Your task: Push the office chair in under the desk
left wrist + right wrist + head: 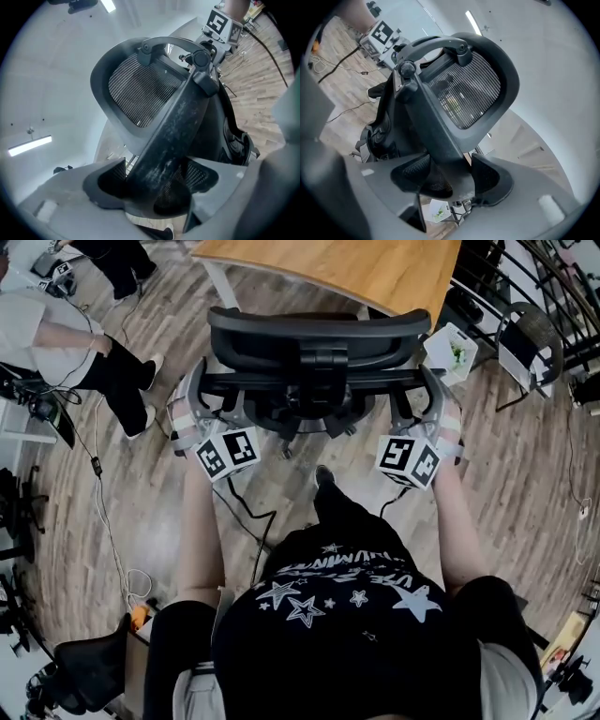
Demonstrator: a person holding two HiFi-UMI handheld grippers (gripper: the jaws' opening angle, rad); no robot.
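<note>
The office chair [319, 334] is standing on the wooden floor [525, 484] right at the near edge of the surface [356, 268], with its back facing the person. The back is hiding the seat, so I cannot tell how far the seat is reaching under the wooden top. The person is standing close behind the chair, with a gripper on each side of the back.

The left gripper [199, 395] is clamping a dark frame bar [173, 126] below the mesh headrest [140, 89]. In the left gripper view its fingers [105, 180] are pressing on that bar from both sides. The right gripper [433, 399] is doing the same on the matching bar [436, 126] at the other side, and its fingers [492, 180] are clenching it with no gap showing.

The chair is looking fairly heavy, but it is probably sitting on wheels, so it should be rolling readily over the smooth boards. The frame is looking stiff and hard, which makes it a sound place for a hold. The mesh is looking soft and giving, so it would be a poor one. The smooth bars may be letting the fingers slide, so a firm grip is called for. A chair like this is apt to be swivelling, so an even push from both sides is looking wise, and any armrests may be catching on the surface edge. A seated person [56, 334] is sitting well apart at the left
</note>
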